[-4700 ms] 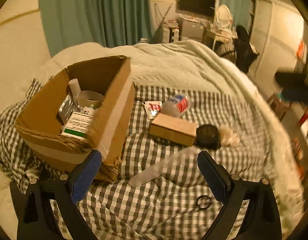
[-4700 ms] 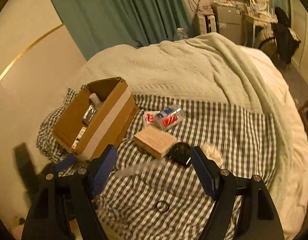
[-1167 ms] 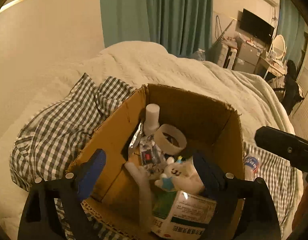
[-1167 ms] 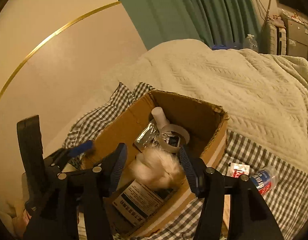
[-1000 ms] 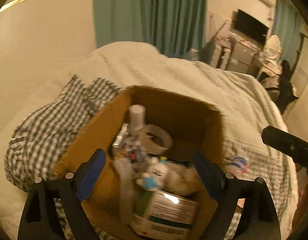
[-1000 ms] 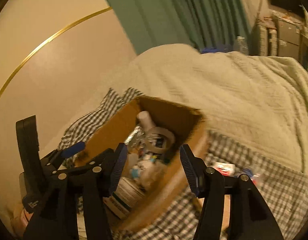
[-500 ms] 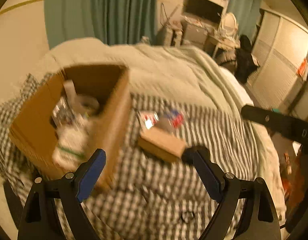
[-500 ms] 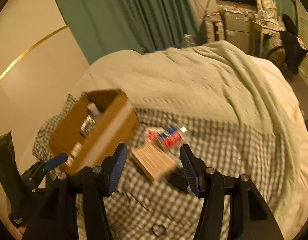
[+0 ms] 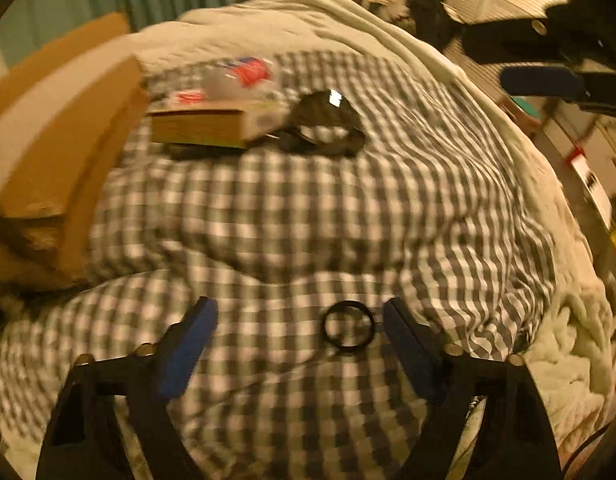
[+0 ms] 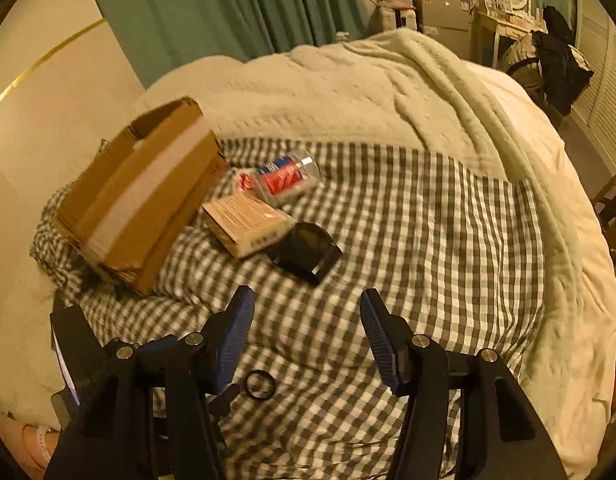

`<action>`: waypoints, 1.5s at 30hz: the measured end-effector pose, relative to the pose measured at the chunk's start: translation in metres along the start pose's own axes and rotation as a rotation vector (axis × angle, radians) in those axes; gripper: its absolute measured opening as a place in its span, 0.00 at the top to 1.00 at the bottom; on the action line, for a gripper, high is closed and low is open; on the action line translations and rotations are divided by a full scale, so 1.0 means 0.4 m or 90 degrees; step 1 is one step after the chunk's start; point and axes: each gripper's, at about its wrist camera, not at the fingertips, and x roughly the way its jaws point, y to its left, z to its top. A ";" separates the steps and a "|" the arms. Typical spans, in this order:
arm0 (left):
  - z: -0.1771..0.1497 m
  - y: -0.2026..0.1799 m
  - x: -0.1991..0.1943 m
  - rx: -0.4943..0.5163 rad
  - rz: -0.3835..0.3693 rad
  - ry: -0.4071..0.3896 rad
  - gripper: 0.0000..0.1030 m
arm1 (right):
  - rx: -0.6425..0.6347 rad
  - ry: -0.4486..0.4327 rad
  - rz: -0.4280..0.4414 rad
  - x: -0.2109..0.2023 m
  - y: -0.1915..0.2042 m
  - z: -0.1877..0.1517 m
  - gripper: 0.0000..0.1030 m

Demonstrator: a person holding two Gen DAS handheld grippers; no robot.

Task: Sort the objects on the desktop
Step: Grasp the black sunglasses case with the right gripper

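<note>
A cardboard box (image 10: 144, 196) stands at the left on the checked cloth (image 10: 408, 240); it also shows in the left wrist view (image 9: 56, 128). Beside it lie a small brown carton (image 10: 248, 220), a black case (image 10: 304, 250), a clear bottle with a red label (image 10: 286, 178) and a red-and-white packet (image 10: 244, 180). A black ring (image 9: 349, 329) lies between my left gripper's fingers. My left gripper (image 9: 300, 344) is open and empty, low over the cloth. My right gripper (image 10: 306, 332) is open and empty, higher up, in front of the black case.
A cream knitted blanket (image 10: 348, 92) covers the bed beyond the cloth. Green curtains (image 10: 228, 4) and furniture stand at the back. The bed drops off at the right edge (image 10: 588, 280).
Both grippers have swung away from over the cardboard box toward the loose items on the cloth. The fluffy toy the right gripper held now lies in the box. The left gripper has come down around the black ring.
</note>
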 end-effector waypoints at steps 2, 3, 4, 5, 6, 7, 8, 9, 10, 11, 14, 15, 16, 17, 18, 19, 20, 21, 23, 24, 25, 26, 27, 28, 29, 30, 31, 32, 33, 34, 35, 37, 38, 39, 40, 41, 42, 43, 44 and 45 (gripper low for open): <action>0.003 -0.004 0.034 -0.005 -0.016 0.023 0.30 | 0.010 0.019 0.017 0.025 -0.019 -0.005 0.47; 0.002 -0.003 0.056 -0.013 -0.028 0.041 0.42 | 0.014 0.025 0.020 0.034 -0.026 -0.007 0.47; -0.002 -0.002 0.082 -0.019 -0.045 0.066 0.59 | 0.015 0.031 0.023 0.044 -0.033 -0.007 0.47; -0.007 -0.002 0.108 -0.018 -0.052 0.094 0.65 | 0.014 0.037 0.025 0.054 -0.041 -0.006 0.47; -0.010 -0.006 0.125 0.000 -0.042 0.106 0.69 | 0.015 0.041 0.025 0.064 -0.051 -0.004 0.47; -0.014 -0.012 0.127 0.018 -0.038 0.102 0.74 | 0.015 0.043 0.026 0.069 -0.058 -0.001 0.47; -0.015 -0.015 0.126 0.034 -0.042 0.098 0.76 | 0.016 0.046 0.028 0.076 -0.065 0.002 0.47; -0.013 -0.015 0.122 0.040 -0.051 0.098 0.86 | 0.018 0.050 0.031 0.084 -0.073 0.005 0.47; -0.007 -0.008 0.115 0.031 -0.068 0.101 0.94 | 0.020 0.055 0.034 0.092 -0.081 0.008 0.47; 0.003 0.000 0.106 0.017 -0.082 0.100 0.95 | 0.021 0.059 0.036 0.102 -0.088 0.012 0.47; 0.063 0.036 0.047 -0.009 -0.078 0.029 0.97 | -0.084 0.045 0.130 0.125 -0.102 0.019 0.47; 0.095 0.053 0.025 -0.018 -0.073 0.003 0.97 | -0.090 0.044 0.133 0.133 -0.102 0.023 0.47; 0.117 0.065 0.017 -0.028 -0.070 -0.004 0.97 | -0.095 0.043 0.138 0.140 -0.101 0.027 0.47; 0.140 0.078 0.014 -0.041 -0.061 -0.005 0.97 | -0.100 0.042 0.143 0.147 -0.099 0.032 0.46; 0.167 0.097 0.009 -0.062 -0.041 -0.006 0.97 | -0.101 0.041 0.147 0.154 -0.095 0.036 0.46; 0.183 0.106 0.007 -0.074 -0.032 -0.008 0.97 | -0.105 0.040 0.156 0.162 -0.091 0.041 0.46; 0.193 0.117 0.003 -0.086 -0.023 -0.011 0.97 | -0.111 0.041 0.169 0.170 -0.083 0.047 0.46; 0.206 0.129 -0.001 -0.093 -0.014 -0.013 0.97 | -0.117 0.043 0.179 0.177 -0.075 0.051 0.43; 0.230 0.140 0.000 -0.088 0.018 -0.024 0.97 | -0.145 0.045 0.200 0.193 -0.050 0.056 0.38; 0.232 0.141 0.005 -0.081 0.032 -0.026 0.97 | -0.166 0.043 0.209 0.199 -0.035 0.058 0.36; 0.240 0.139 0.013 -0.074 0.047 -0.026 0.97 | -0.184 0.039 0.212 0.204 -0.023 0.058 0.36; 0.246 0.138 0.023 -0.068 0.055 -0.025 0.97 | -0.208 0.034 0.212 0.214 -0.008 0.059 0.34; 0.248 0.137 0.033 -0.063 0.064 -0.023 0.97 | -0.226 0.032 0.212 0.223 0.004 0.059 0.33; 0.257 0.148 0.042 -0.058 0.070 -0.020 0.97 | -0.244 0.033 0.214 0.233 0.014 0.060 0.32; 0.261 0.148 0.048 -0.053 0.075 -0.020 0.97 | -0.261 0.034 0.213 0.246 0.024 0.062 0.31; 0.267 0.155 0.047 -0.050 0.070 -0.020 0.97 | -0.276 0.035 0.210 0.260 0.034 0.065 0.31; 0.273 0.157 0.051 -0.048 0.062 -0.018 0.97 | -0.286 0.036 0.207 0.271 0.037 0.068 0.31; 0.279 0.161 0.055 -0.052 0.054 -0.017 0.97 | -0.295 0.037 0.204 0.281 0.041 0.072 0.29; 0.285 0.165 0.057 -0.056 0.046 -0.016 0.97 | -0.304 0.041 0.203 0.293 0.045 0.075 0.26; 0.291 0.166 0.060 -0.060 0.039 -0.015 0.97 | -0.309 0.044 0.204 0.304 0.048 0.079 0.24; 0.297 0.169 0.061 -0.060 0.032 -0.017 0.97 | -0.310 0.052 0.210 0.318 0.050 0.085 0.21; 0.309 0.168 0.062 -0.055 0.026 -0.024 0.97 | -0.305 0.073 0.230 0.340 0.052 0.095 0.20; 0.312 0.168 0.057 -0.051 0.024 -0.029 0.97 | -0.304 0.081 0.231 0.351 0.054 0.097 0.20; 0.318 0.168 0.057 -0.048 0.021 -0.030 0.97 | -0.303 0.094 0.229 0.364 0.057 0.097 0.20; 0.323 0.169 0.056 -0.046 0.017 -0.031 0.97 | -0.307 0.102 0.232 0.372 0.061 0.098 0.20; 0.326 0.171 0.056 -0.046 0.014 -0.032 0.97 | -0.316 0.103 0.231 0.377 0.067 0.097 0.20; 0.328 0.174 0.057 -0.049 0.007 -0.030 0.97 | -0.328 0.101 0.218 0.379 0.073 0.094 0.24; 0.329 0.176 0.058 -0.051 0.002 -0.028 0.97 | -0.337 0.098 0.215 0.378 0.077 0.092 0.27; 0.330 0.180 0.060 -0.055 -0.003 -0.025 0.97 | -0.348 0.098 0.217 0.374 0.082 0.088 0.35; 0.329 0.184 0.061 -0.062 -0.008 -0.020 0.97 | -0.355 0.098 0.212 0.372 0.086 0.085 0.37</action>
